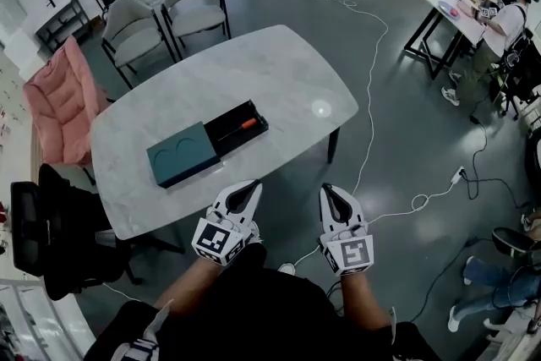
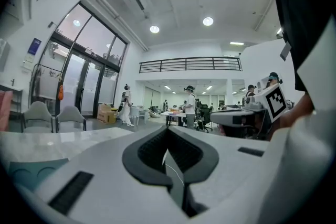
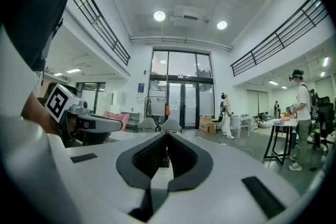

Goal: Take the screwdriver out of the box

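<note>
Both grippers are empty and fully closed. The left gripper (image 1: 251, 187) has its jaws pressed together with nothing between them, which its own view confirms (image 2: 167, 130). Same for the right gripper (image 1: 331, 191): the pads meet at the tip and hold nothing (image 3: 167, 137). Both point roughly level, side by side, marker cubes toward the person. The screwdriver (image 1: 237, 128), orange handle and dark shaft, lies flat in the black tray (image 1: 257, 132) that is slid partway out of the teal box (image 1: 180, 153). The box sits near the middle of the white marble desk (image 1: 279, 68), at an angle to the near edge. The screwdriver is ahead of both grippers and clear of them, with no contact. The left gripper's tip is at about the desk's near edge, just short of the box and nearly in line with the tray. The right gripper is off the desk's edge over the floor, further from the tray and to its right. The left gripper view catches only a teal corner of the box (image 2: 25, 173) low left, and the screwdriver isn't visible there. The right gripper view shows the left gripper (image 3: 92, 124) off to its left, but the box can't be made out.
</note>
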The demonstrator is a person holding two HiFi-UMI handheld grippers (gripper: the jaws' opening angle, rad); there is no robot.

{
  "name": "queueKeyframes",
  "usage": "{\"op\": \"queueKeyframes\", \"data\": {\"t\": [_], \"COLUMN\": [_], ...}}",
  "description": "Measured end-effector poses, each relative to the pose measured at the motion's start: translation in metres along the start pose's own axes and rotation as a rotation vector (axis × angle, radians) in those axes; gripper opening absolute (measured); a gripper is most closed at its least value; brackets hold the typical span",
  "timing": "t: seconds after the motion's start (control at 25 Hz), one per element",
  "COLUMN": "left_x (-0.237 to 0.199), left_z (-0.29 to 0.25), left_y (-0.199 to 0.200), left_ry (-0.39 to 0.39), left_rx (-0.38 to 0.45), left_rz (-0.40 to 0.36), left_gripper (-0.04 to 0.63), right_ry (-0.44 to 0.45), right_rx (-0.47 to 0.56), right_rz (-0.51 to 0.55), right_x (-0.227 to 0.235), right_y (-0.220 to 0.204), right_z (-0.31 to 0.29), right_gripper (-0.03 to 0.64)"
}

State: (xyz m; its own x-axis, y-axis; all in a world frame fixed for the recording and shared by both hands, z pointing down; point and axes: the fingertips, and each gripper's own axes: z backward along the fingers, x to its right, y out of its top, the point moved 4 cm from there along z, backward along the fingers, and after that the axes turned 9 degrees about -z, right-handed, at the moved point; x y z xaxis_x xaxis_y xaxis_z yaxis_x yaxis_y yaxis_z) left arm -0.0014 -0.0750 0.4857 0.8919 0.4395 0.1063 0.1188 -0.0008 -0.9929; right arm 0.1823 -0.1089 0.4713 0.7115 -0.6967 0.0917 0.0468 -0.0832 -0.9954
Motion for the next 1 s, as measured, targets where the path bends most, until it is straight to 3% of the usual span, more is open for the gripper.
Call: {"op": "queueKeyframes", "data": {"t": [0.24,0.48,1.0], "left_x": [-0.043,-0.085,-0.173], "left_z": [-0.009,-0.007,0.005], "left_y": [-0.013,-0.019,-0.035], "left_ry": [0.017,0.051,0.125], "left_rx": [-0.016,-0.027,-0.019], "left_rz": [0.019,0.032,0.032], "left_gripper": [0.005,0.005,0.004], "right_ry": [0.051,0.084,0.165], "right_rx": [-0.012,-0.069,-0.086], "right_rz": [-0.041,-0.002,-0.012], "right_x": [-0.005,-0.019,-0.051], "right_y": [-0.003,-0.007,-0.015], "right_z": [-0.057,-0.111,-0.198], "right_gripper": [0.023,0.023,0.023]}}
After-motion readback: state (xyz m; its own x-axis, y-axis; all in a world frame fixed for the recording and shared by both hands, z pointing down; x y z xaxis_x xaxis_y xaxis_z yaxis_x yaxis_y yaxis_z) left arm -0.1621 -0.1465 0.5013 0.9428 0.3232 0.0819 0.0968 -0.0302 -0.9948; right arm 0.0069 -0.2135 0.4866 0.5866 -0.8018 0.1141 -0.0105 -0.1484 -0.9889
